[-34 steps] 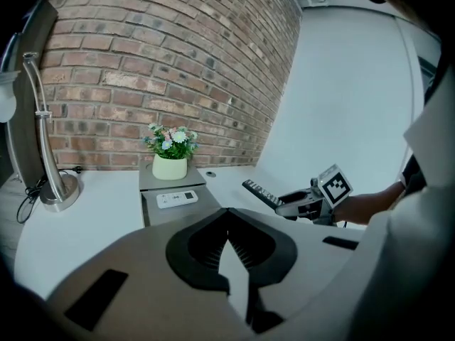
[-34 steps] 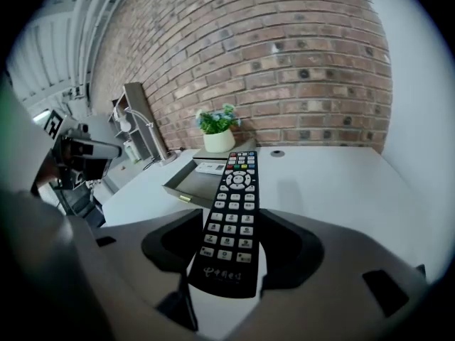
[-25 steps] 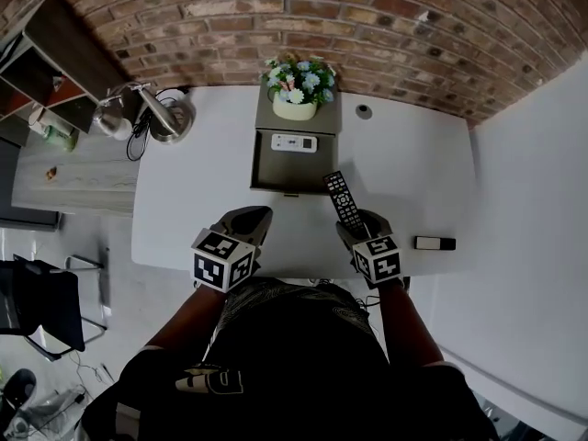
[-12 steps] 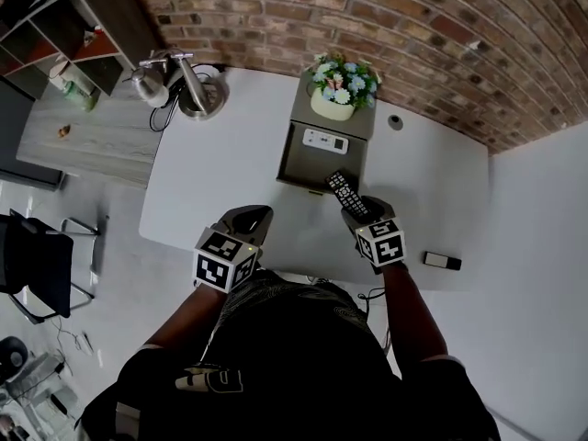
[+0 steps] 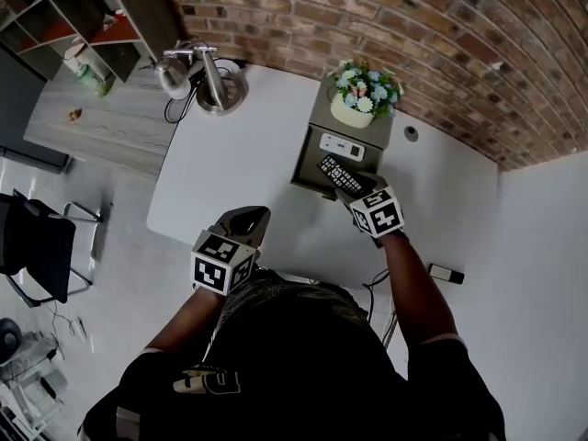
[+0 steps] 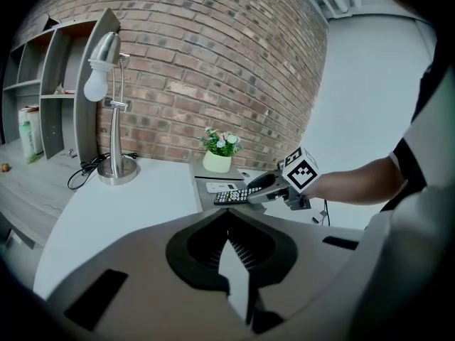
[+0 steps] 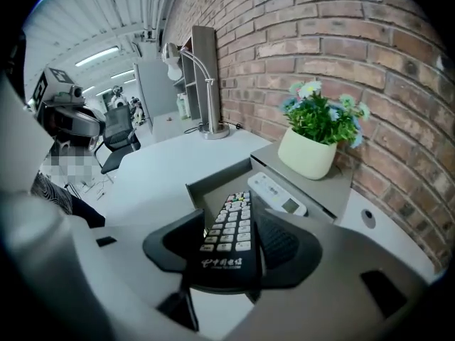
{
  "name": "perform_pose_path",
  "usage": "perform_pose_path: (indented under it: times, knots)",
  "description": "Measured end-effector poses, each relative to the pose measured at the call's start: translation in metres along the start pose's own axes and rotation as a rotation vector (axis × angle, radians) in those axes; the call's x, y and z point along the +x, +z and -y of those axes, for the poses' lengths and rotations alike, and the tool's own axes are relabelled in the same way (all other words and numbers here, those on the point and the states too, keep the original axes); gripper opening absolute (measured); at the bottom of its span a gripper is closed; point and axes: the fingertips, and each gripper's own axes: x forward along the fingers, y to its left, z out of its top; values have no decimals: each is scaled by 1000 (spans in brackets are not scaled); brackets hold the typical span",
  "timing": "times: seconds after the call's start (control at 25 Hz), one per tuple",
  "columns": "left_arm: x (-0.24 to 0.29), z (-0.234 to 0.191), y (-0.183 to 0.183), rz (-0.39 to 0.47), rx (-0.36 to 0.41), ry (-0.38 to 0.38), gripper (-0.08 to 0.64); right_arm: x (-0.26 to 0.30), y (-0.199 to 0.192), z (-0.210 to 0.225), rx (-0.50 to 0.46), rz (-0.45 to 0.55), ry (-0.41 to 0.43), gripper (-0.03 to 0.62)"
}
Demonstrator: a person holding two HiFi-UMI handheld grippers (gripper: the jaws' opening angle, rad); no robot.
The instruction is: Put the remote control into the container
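Note:
A long black remote control [image 5: 339,175] [image 7: 229,236] is clamped between the jaws of my right gripper [image 5: 355,185] [image 7: 231,224]. Its far end reaches over the open front tray of the grey container [image 5: 310,167] [image 7: 206,190] at the back of the white table [image 5: 234,159]. A white remote [image 5: 337,144] [image 7: 279,193] lies inside the container. In the left gripper view the black remote [image 6: 236,195] hangs level above the tray. My left gripper [image 5: 243,224] [image 6: 230,227] stays near the table's front edge, shut and holding nothing.
A flower pot [image 5: 355,108] [image 7: 310,152] stands on the container's lid against the brick wall. A chrome desk lamp [image 5: 208,77] [image 6: 111,119] is at the back left. A small black bar [image 5: 446,273] lies at the table's right edge. A shelf unit [image 5: 87,21] stands further left.
My right gripper has carried the black remote forward from the table's front area to over the container's tray. The left gripper has stayed put. The head view has shifted.

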Motion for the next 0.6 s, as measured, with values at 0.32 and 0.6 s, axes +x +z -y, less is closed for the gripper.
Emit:
perform_pose_path:
  times: [0.32, 0.6]
  knots:
    - [-16, -18, -2, 17, -43, 63, 5, 53, 6, 7, -162, -53, 112, 241]
    - [-23, -30, -6, 18, -75, 110, 5, 73, -19, 25, -537, -247, 64, 225]
